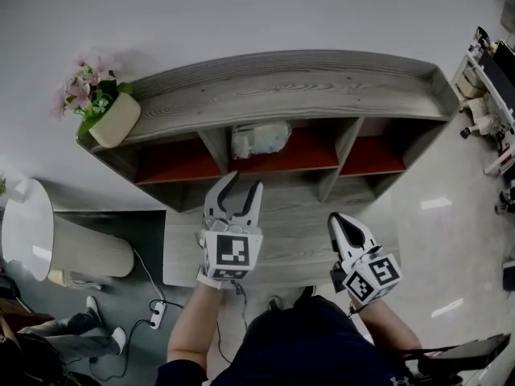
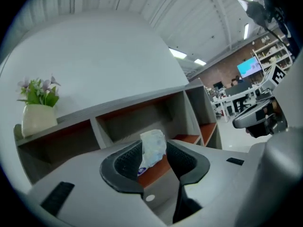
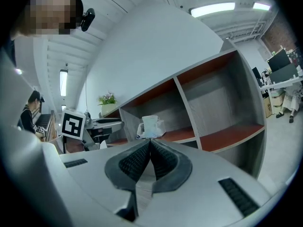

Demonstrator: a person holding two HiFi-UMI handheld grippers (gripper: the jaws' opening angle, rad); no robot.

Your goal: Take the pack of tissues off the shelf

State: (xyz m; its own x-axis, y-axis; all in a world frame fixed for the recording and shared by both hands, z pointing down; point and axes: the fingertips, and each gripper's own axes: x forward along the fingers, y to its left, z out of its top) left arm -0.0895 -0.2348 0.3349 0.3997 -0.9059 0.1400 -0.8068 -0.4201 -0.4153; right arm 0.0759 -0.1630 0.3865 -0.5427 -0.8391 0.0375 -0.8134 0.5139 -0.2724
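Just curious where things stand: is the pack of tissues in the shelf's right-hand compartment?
No, the pack of tissues lies in the middle compartment of the shelf.

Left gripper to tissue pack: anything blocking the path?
Nothing visible. The tissue pack lies alone in the open-fronted middle compartment of the shelf. The left gripper is short of the shelf, jaws apart and aimed at the pack. The dividers stand to either side of that line.

Dim, greyish light fills the room. Ceiling strip lamps (image 3: 211, 8) glow brightly overhead, and pale glare patches lie on the glossy floor (image 1: 435, 203) at right. Both gripper views bend hard and darken toward their rounded edges.
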